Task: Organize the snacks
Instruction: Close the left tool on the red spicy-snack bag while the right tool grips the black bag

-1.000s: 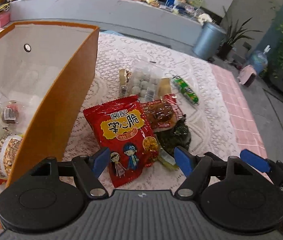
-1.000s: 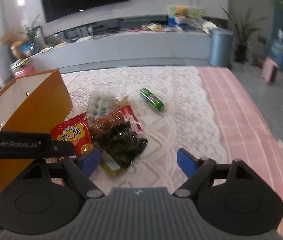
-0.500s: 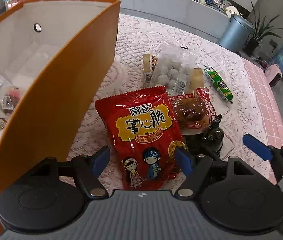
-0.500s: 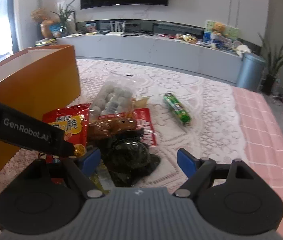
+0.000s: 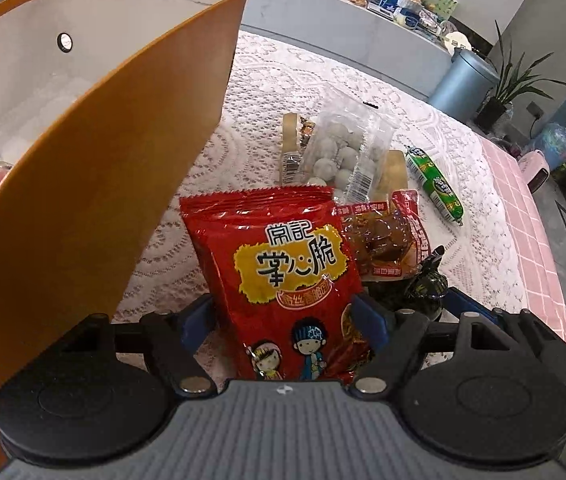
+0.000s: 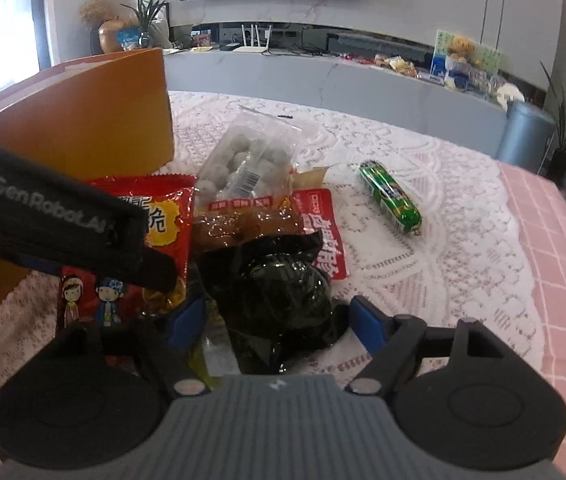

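Gleaming crinkled red packet (image 5: 283,268), lace tablecloth (image 5: 251,92)

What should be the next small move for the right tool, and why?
Probably finish closing on the dark green packet: the right tool straddles it with jaws closing but the pads not visibly pressing yet, so a firm grip should come before lifting it toward the orange box.

6 snack packets (image 5: 283,268), 1 orange box (image 5: 95,184), 2 tongs (image 5: 285,320).

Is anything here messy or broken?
Nothing looks broken or spilled. The snacks just lie in an overlapping heap beside the orange box: the red bag partly covers the brown pack, and the green sausage lies apart on the lace cloth.
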Tool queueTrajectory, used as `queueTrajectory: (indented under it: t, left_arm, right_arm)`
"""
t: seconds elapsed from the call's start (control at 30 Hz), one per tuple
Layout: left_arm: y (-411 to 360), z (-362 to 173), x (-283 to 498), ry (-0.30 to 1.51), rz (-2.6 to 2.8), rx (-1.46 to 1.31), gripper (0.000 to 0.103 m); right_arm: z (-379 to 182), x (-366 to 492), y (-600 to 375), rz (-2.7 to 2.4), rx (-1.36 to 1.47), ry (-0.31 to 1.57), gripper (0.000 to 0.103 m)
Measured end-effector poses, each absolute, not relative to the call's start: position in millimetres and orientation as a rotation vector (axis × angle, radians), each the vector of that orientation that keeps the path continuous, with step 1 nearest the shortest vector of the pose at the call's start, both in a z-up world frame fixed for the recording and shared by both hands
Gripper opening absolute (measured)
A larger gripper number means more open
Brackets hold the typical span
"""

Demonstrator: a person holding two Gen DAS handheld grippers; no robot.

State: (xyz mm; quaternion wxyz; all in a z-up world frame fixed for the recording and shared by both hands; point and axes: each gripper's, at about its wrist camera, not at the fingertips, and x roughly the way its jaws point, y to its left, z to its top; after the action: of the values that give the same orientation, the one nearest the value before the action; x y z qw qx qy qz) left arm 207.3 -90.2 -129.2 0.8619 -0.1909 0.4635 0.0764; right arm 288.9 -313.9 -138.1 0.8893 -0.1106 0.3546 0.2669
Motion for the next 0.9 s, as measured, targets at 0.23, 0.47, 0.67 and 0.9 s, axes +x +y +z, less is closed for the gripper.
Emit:
queueTrajectory:
  t: [0.23, 0.47, 0.67, 0.9]
  left_arm:
    - [-92, -130, 207, 0.966, 0.127, -0.367, 0.089]
    - [-98, -117, 192, 0.925, 0.043, -0.335, 0.054]
    - [-97, -102, 185, 0.889, -0.005, -0.335, 0.035]
    - [-98, -83, 180, 0.854, -0.003, -0.261, 0.030]
  right_arm:
    - [-131, 288, -319, 0.544, -0.206, 0.718, 0.051]
    - [-125, 288, -331, 0.520, -0.137, 0.762, 0.036]
    - [-118, 278, -341, 0.501, -0.115, 0.798, 0.000]
    - [-107, 267, -347, 0.491, -0.112, 0.700, 0.042]
